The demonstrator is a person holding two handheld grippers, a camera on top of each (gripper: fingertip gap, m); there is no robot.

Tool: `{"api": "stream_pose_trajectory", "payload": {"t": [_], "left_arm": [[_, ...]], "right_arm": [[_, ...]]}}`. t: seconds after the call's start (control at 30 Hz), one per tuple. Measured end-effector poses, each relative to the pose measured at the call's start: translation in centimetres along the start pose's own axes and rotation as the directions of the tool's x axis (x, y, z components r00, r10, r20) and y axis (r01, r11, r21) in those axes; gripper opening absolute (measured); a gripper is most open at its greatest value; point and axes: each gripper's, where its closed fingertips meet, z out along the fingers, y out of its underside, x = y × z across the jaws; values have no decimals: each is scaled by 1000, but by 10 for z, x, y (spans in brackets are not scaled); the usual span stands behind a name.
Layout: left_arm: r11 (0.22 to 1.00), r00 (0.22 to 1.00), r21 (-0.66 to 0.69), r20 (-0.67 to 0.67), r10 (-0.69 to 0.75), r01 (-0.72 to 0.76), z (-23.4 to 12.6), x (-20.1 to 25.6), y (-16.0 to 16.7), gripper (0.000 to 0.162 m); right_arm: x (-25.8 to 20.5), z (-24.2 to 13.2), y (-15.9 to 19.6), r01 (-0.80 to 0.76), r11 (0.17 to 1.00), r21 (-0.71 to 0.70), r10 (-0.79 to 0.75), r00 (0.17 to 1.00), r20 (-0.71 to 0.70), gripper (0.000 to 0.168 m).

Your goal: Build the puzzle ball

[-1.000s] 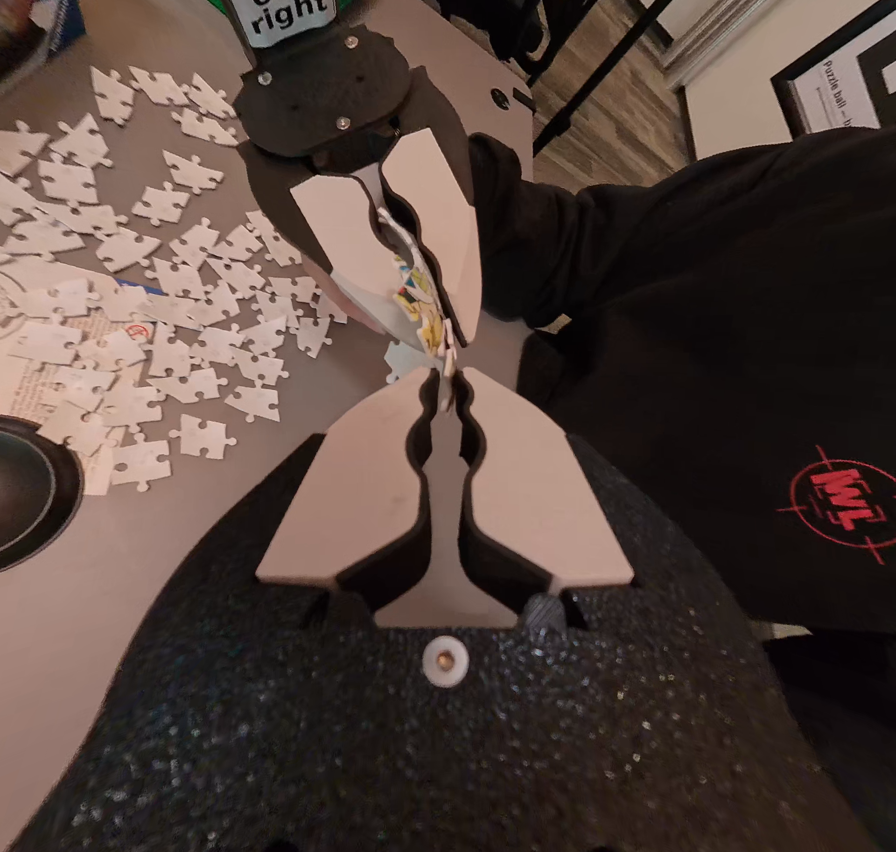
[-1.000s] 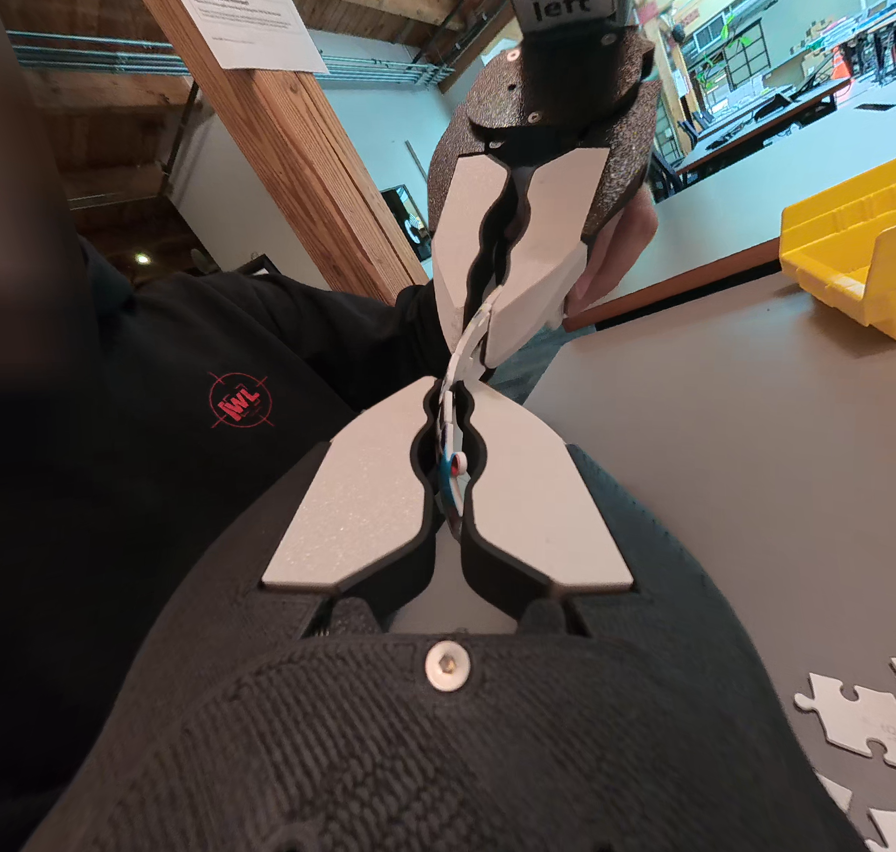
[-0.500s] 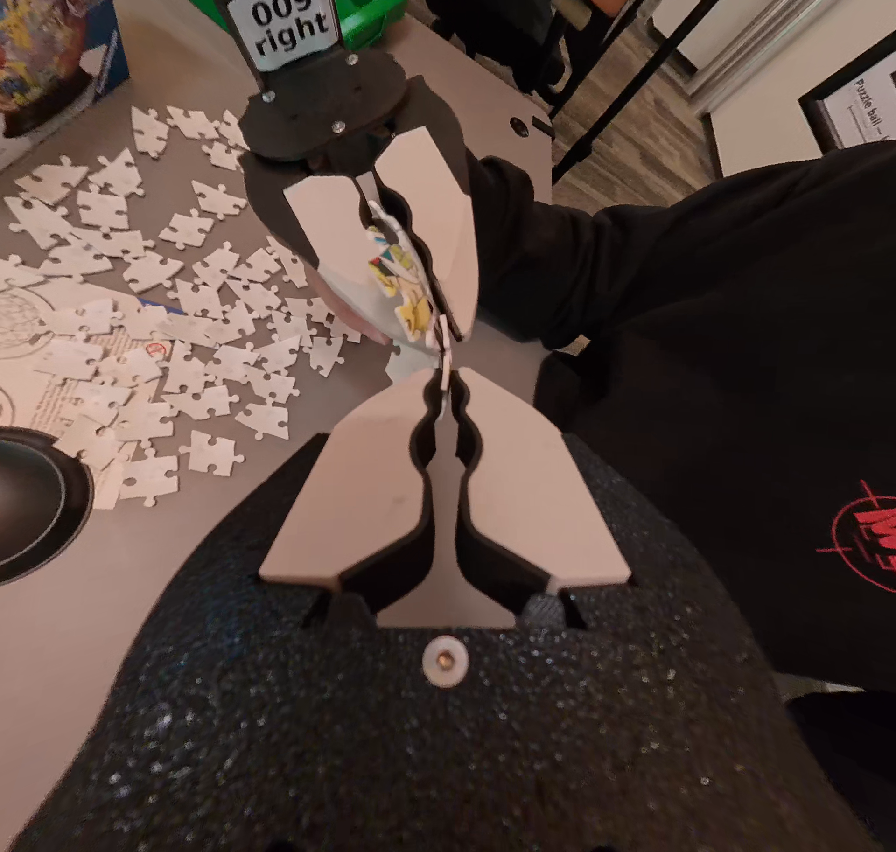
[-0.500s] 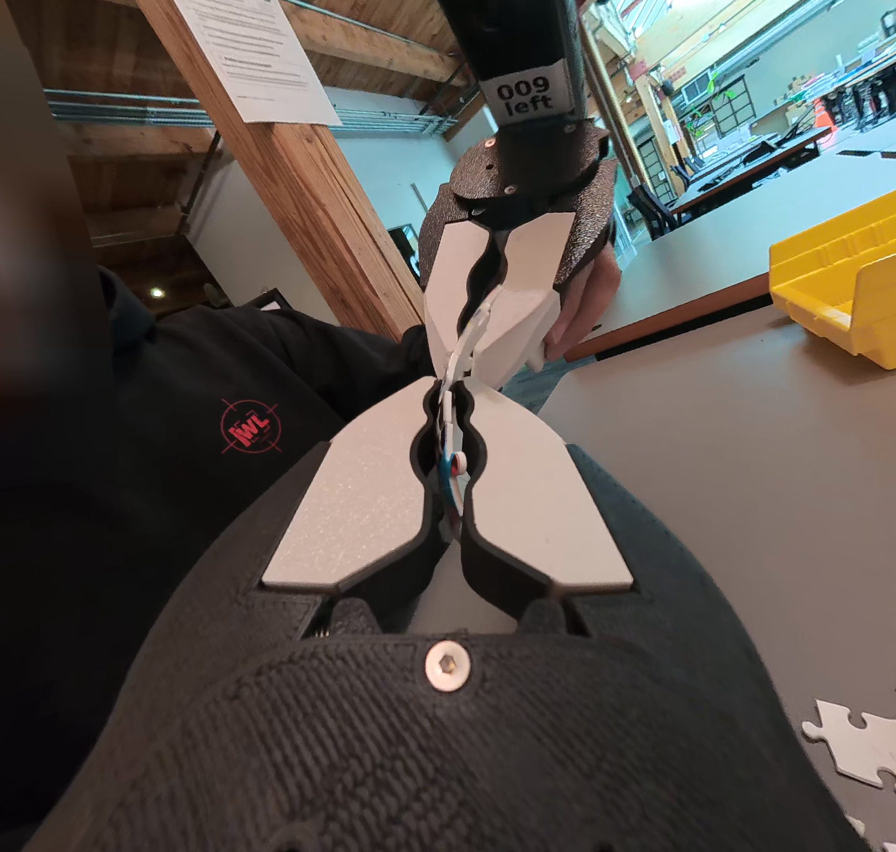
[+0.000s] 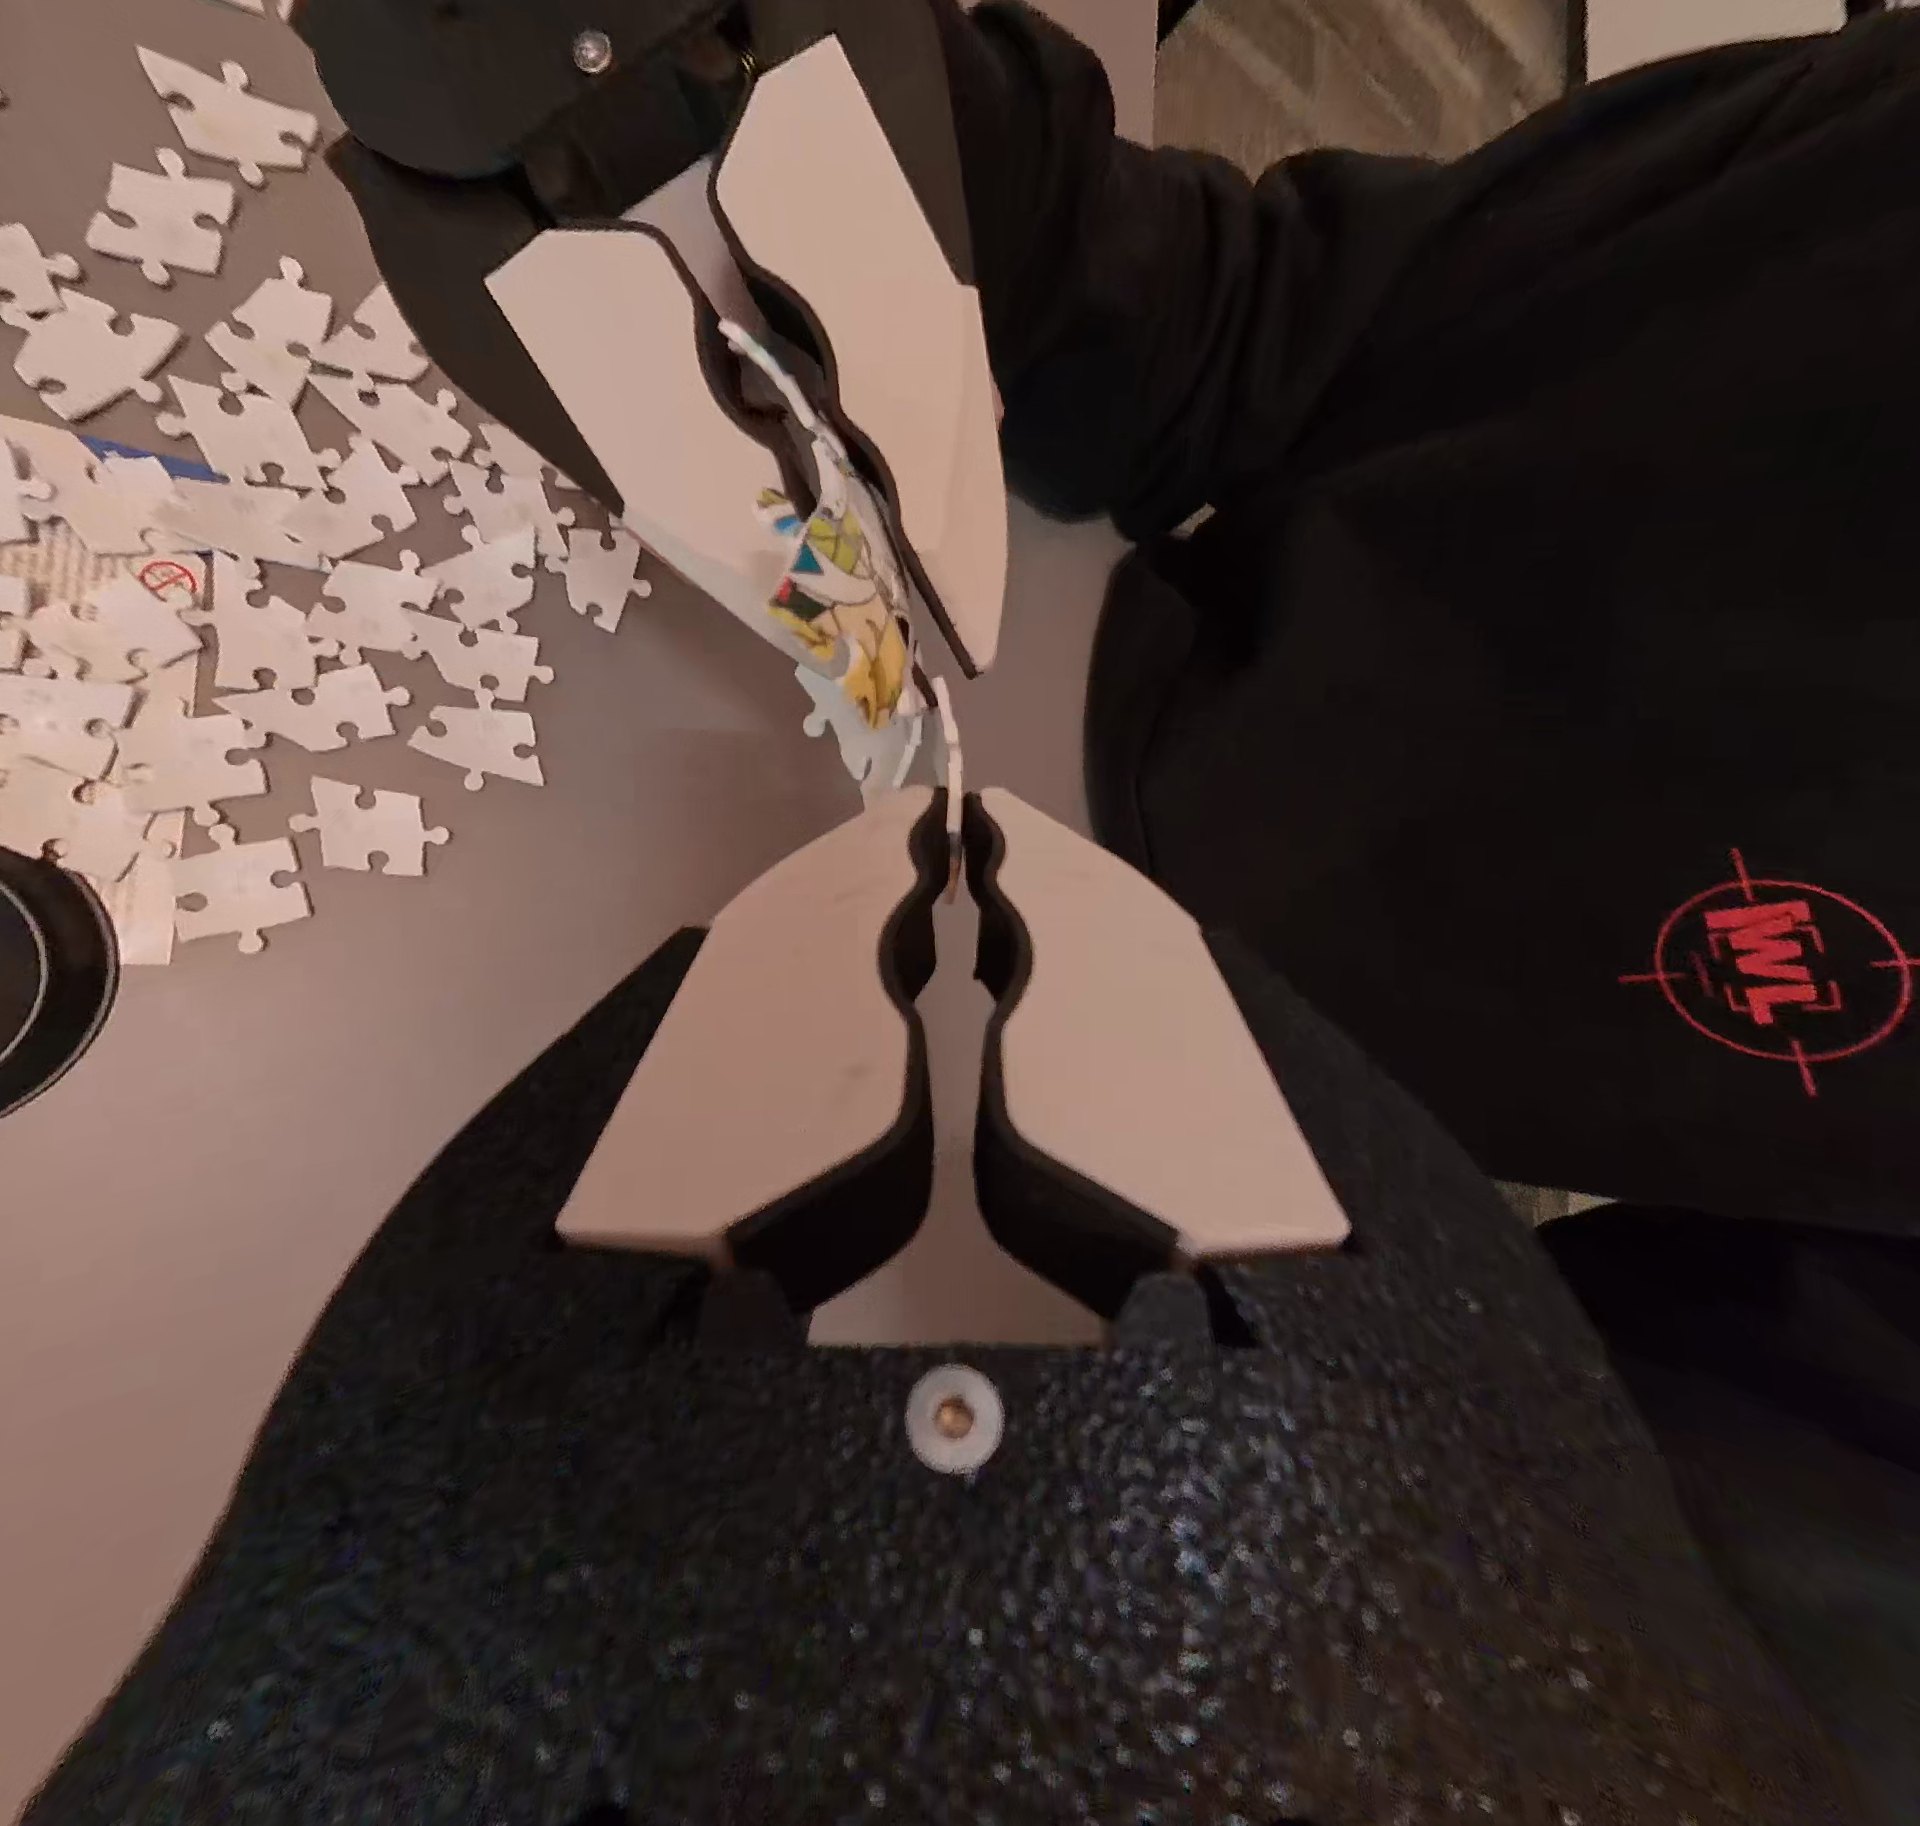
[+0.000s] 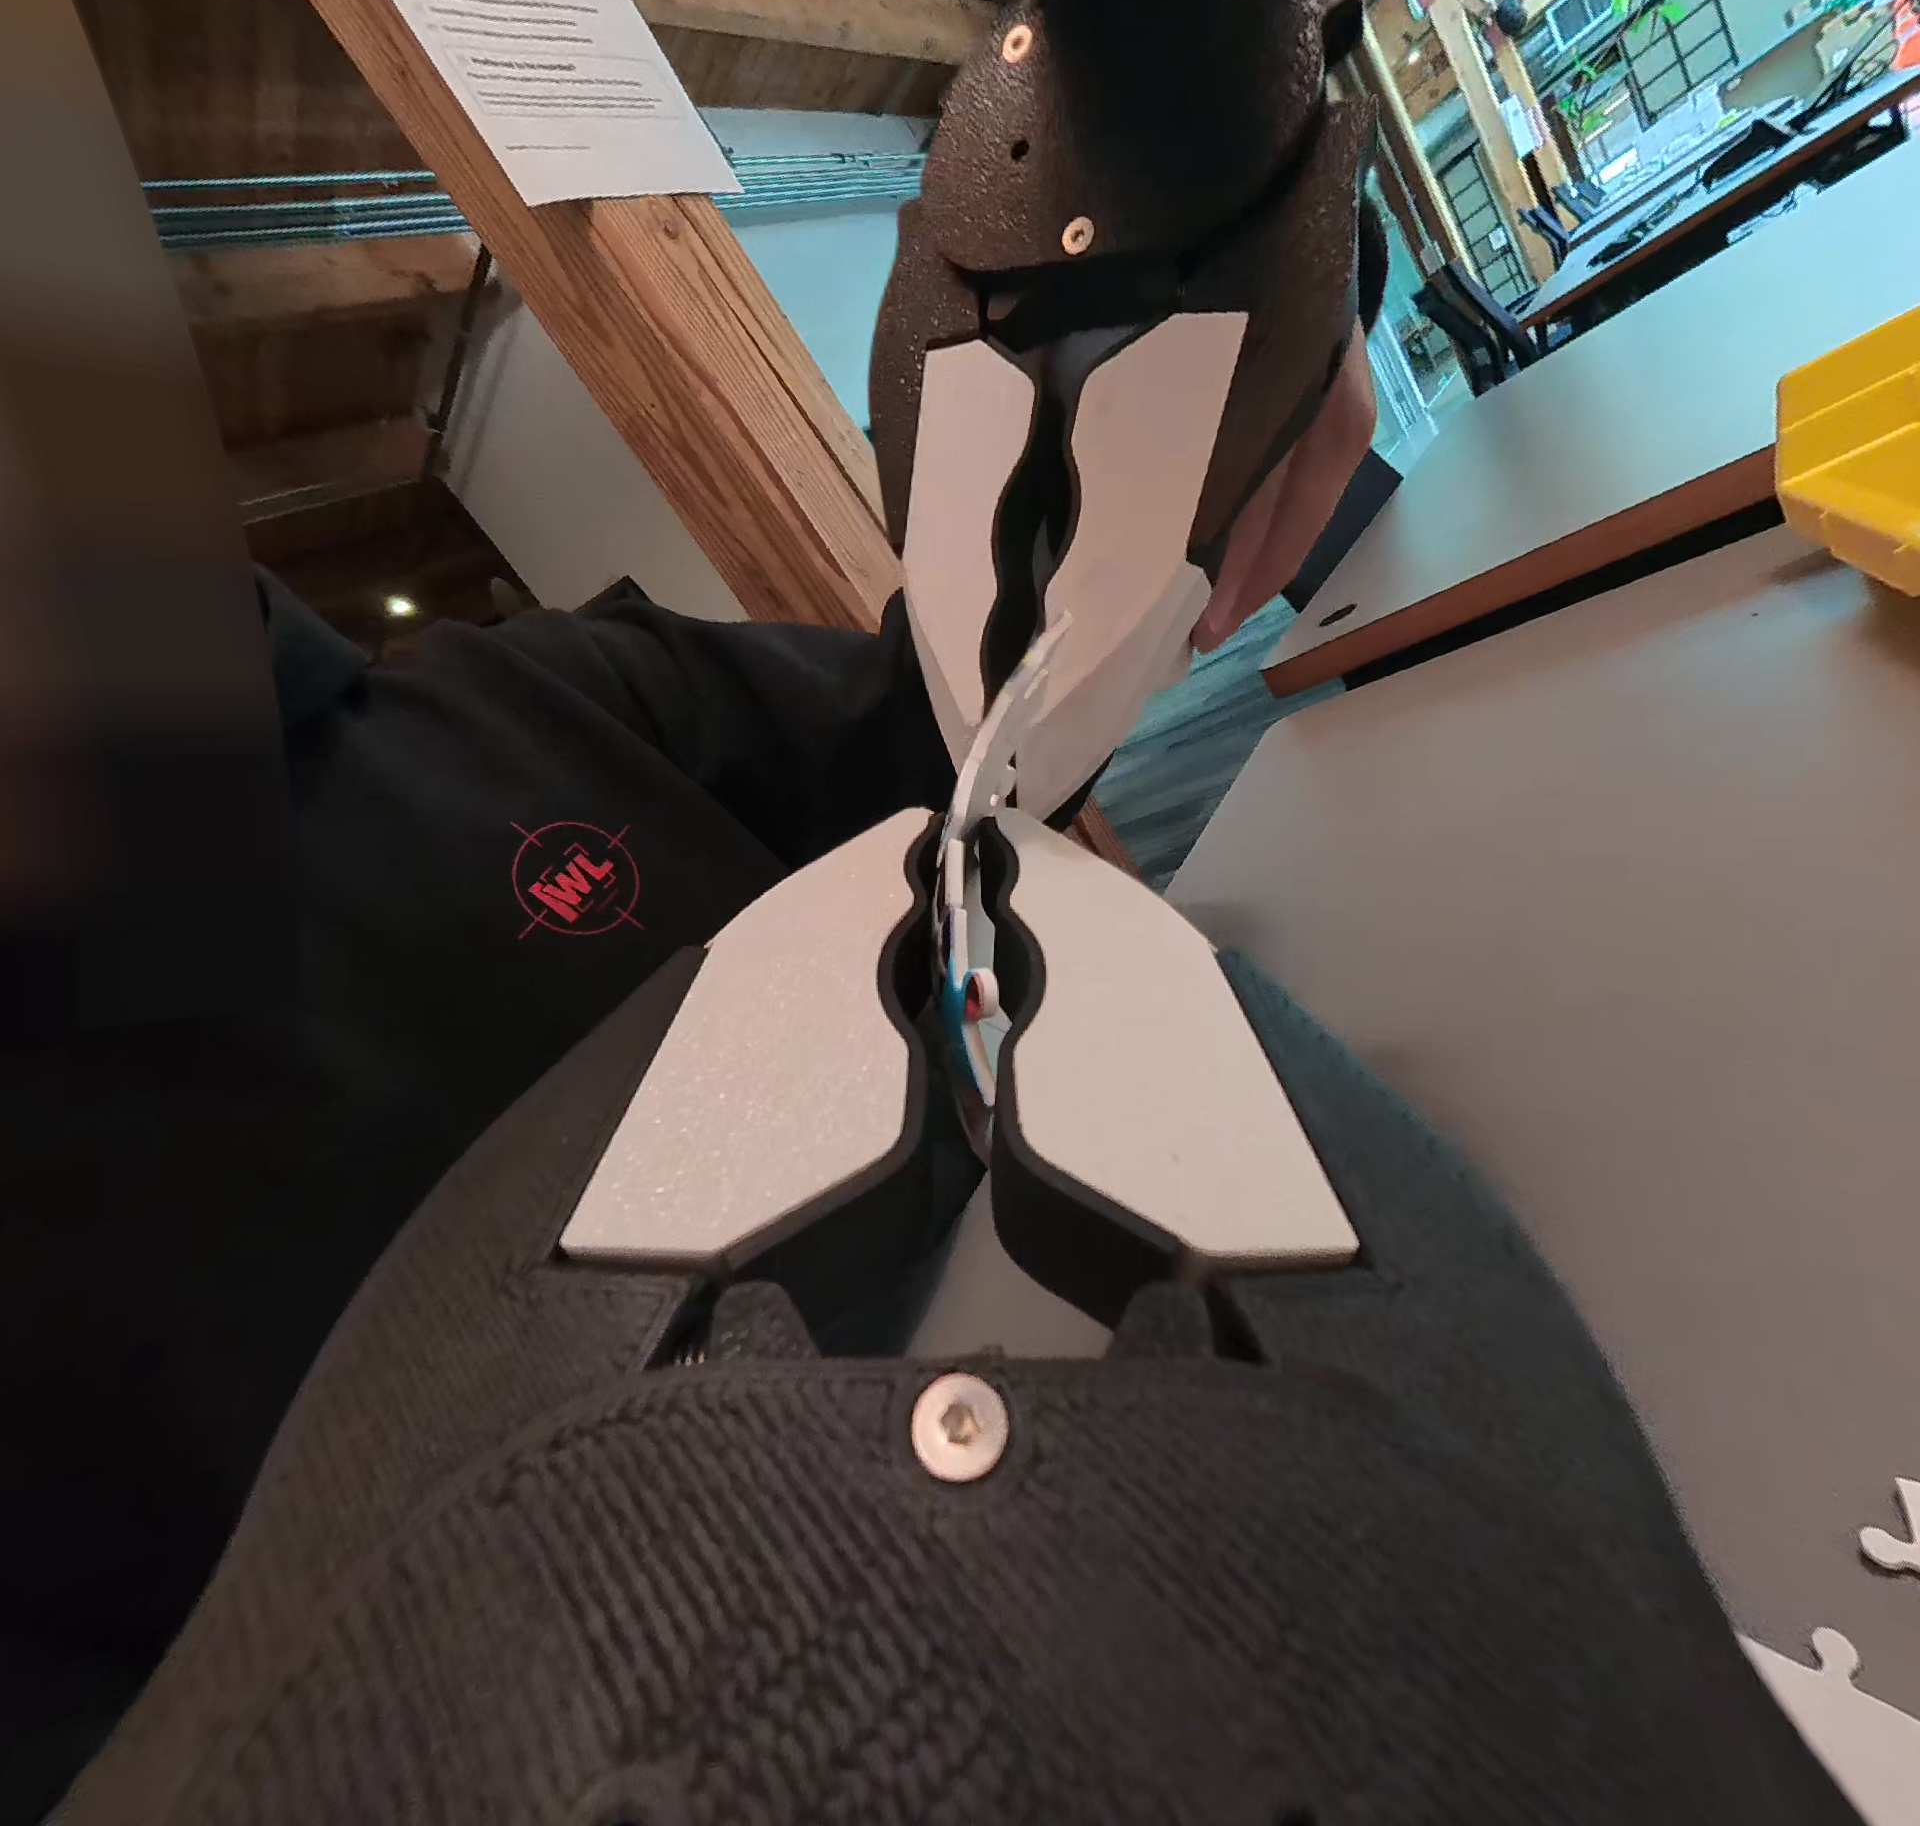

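My left gripper (image 5: 951, 805) is shut on a thin white puzzle piece (image 5: 948, 841), seen edge-on at its tips. My right gripper (image 5: 904, 654) faces it tip to tip and is shut on a curved strip of joined puzzle pieces (image 5: 847, 592) with a yellow and green print. The piece and the strip touch at their edges, above the table. In the right wrist view my right gripper (image 6: 961, 826) holds the strip (image 6: 966, 997) between its pads. The left gripper (image 6: 1003, 758) comes down from above with its white piece (image 6: 997, 727) meeting the strip.
Several loose white puzzle pieces (image 5: 312, 529) lie face down on the grey table (image 5: 312, 1101), some on a printed sheet (image 5: 62, 561). A black round stand (image 5: 42, 976) sits at the left edge. A yellow bin (image 6: 1849, 446) stands far right. The person's black sleeve (image 5: 1351, 374) is close. Less than 4 cm separates the two grippers' tips.
The two grippers have come closer together and tilted. The left gripper's piece now presses against the end of the right gripper's strip. Both grips stay shut.
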Motion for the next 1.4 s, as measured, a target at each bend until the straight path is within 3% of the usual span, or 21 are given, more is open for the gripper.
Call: {"api": "stream_pose_trajectory", "payload": {"t": [0.37, 0.73, 0.93, 1.4], "left_arm": [[997, 999, -68, 0, -34, 34, 1, -5, 1, 2], [998, 995, -22, -82, -60, 58, -2, -8, -4, 4], [996, 998, -65, -37, -57, 54, 1, -11, -1, 3], [997, 998, 39, -32, -58, 60, -3, -16, -9, 3]], "right_arm": [[6, 1, 5, 18, 999, -38, -19, 999, -41, 6], [5, -1, 0, -23, 1000, -6, 23, 1000, -16, 6], [9, -2, 7, 33, 997, -63, -38, 997, -72, 6], [11, -6, -3, 109, 994, -30, -112, 988, -107, 5]]}}
